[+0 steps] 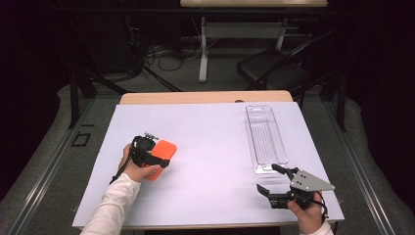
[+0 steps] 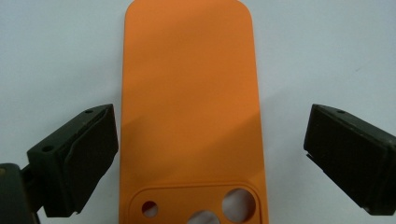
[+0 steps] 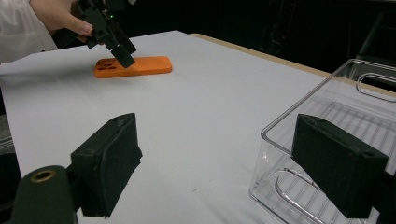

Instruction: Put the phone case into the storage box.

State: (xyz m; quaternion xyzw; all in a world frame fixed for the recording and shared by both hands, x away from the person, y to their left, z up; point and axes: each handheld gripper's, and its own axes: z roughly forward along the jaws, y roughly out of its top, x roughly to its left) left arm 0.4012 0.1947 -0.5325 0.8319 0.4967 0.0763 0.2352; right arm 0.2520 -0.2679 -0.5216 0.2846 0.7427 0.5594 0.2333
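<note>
— While the left hand-held gripper (image 2: 208, 154) hung over the orange phone case (image 2: 191, 107), how did its jaws stand?

— They stood spread wide, one on each side of the case, with neither pad pressing on it. The case lay flat between them, its camera cut-outs nearest the gripper.

— And where was the case on the table (image 1: 210, 161)?

— It lay on the white sheet at the left side, near the person's left hand (image 1: 136, 169), which held the gripper tilted down over it. In the right gripper view the case sat far off, flat on the sheet, with the left gripper's black jaws just above its near end.

— What about the right hand-held gripper (image 1: 275, 180)?

— It was also agape, with nothing between its pads. It sat at the right front of the table, just beside the near end of a clear plastic tray (image 1: 264, 134). The tray ran lengthwise away from the person, well apart from the case.
</note>
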